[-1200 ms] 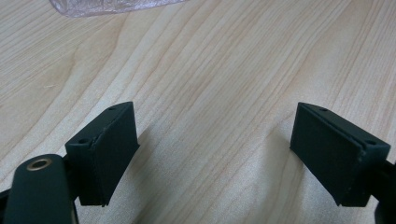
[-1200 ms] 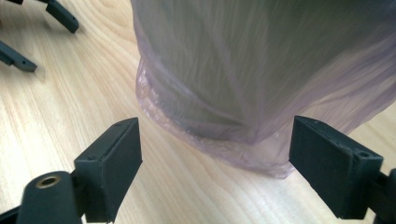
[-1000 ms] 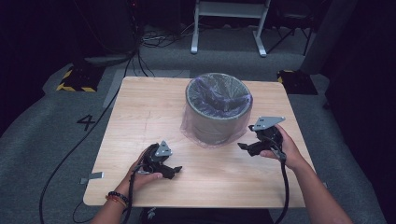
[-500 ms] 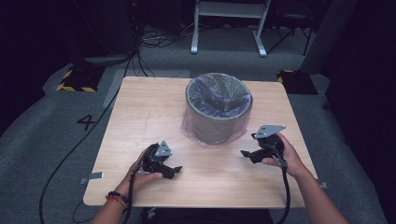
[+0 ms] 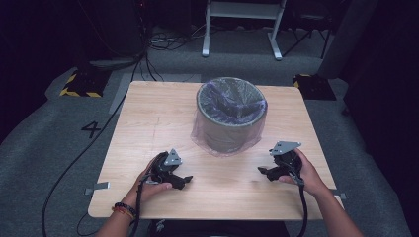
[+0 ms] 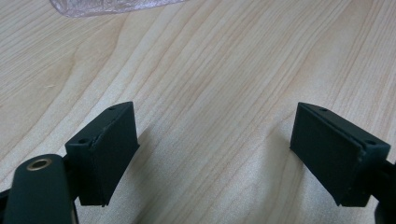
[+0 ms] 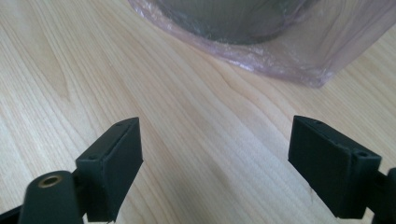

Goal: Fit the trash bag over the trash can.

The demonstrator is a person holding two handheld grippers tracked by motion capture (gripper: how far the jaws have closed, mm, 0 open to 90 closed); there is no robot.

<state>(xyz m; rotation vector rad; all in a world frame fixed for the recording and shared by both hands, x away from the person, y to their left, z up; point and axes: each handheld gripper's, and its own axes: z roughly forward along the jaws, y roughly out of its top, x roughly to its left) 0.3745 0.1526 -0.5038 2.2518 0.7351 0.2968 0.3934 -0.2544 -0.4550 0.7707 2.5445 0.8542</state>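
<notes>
Light wooden table (image 5: 148,123) w/ a round grey bin (image 5: 231,114) at centre-rear, lined w/ a clear purplish plastic bag (image 5: 202,133) draped over its sides to the tabletop. Left gripper (image 5: 184,179) and right gripper (image 5: 263,172) lie low near the front edge, apparently touching the wood; jaws of each spread wide, nothing between. Bag hem just ahead of right gripper.

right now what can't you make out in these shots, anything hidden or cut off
- Inside of the bin, high view: the crumpled plastic liner and dark shadow hide whether anything lies in it.
- Bin in the right gripper view: the top edge cuts it off; just its base and liner skirt show.
- Liner in the left gripper view: a sliver at the top edge.
- Floor marking, high view: too small to read surely.
</notes>
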